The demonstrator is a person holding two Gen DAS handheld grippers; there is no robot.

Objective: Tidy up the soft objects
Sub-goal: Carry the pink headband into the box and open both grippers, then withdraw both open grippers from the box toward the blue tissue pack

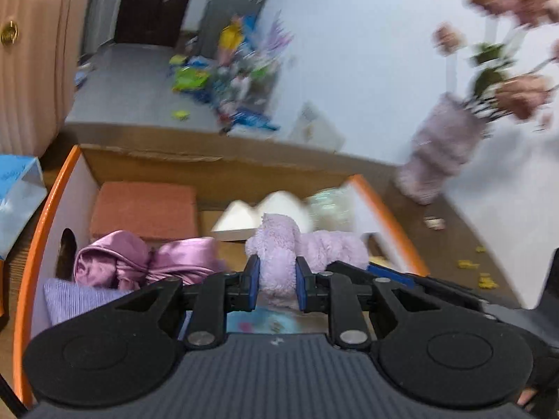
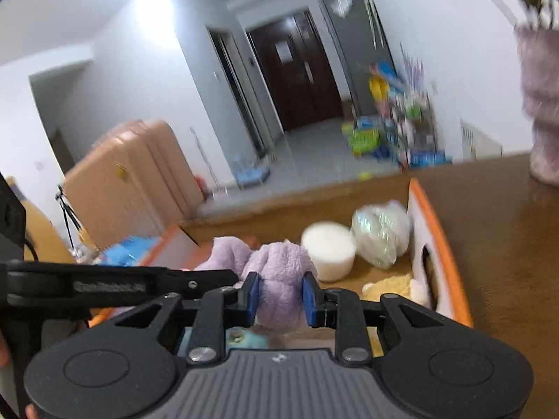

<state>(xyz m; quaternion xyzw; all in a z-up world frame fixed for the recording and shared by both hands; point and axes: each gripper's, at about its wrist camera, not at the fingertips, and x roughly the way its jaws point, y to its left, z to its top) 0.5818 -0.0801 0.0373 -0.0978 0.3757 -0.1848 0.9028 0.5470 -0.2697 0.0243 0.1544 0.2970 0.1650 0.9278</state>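
Both grippers hold one fluffy lilac plush cloth above an orange-rimmed cardboard box (image 1: 45, 209). My left gripper (image 1: 277, 279) is shut on one end of the lilac plush (image 1: 279, 244). My right gripper (image 2: 280, 296) is shut on the other end of the plush (image 2: 279, 265). In the box lie a pink satin cloth (image 1: 139, 258), an orange folded towel (image 1: 143, 209), a lavender cloth (image 1: 70, 296), a white roll (image 2: 328, 248), a clear bag of soft stuff (image 2: 380, 234) and a yellow plush (image 2: 387, 288).
The box (image 2: 440, 244) stands on a brown wooden table (image 2: 496, 244). A fluffy pink vase with flowers (image 1: 443, 146) stands at the table's far right. A pink suitcase (image 1: 31, 63) and a blue bag (image 1: 17, 195) are to the left. Toys clutter the floor (image 1: 223, 80) beyond.
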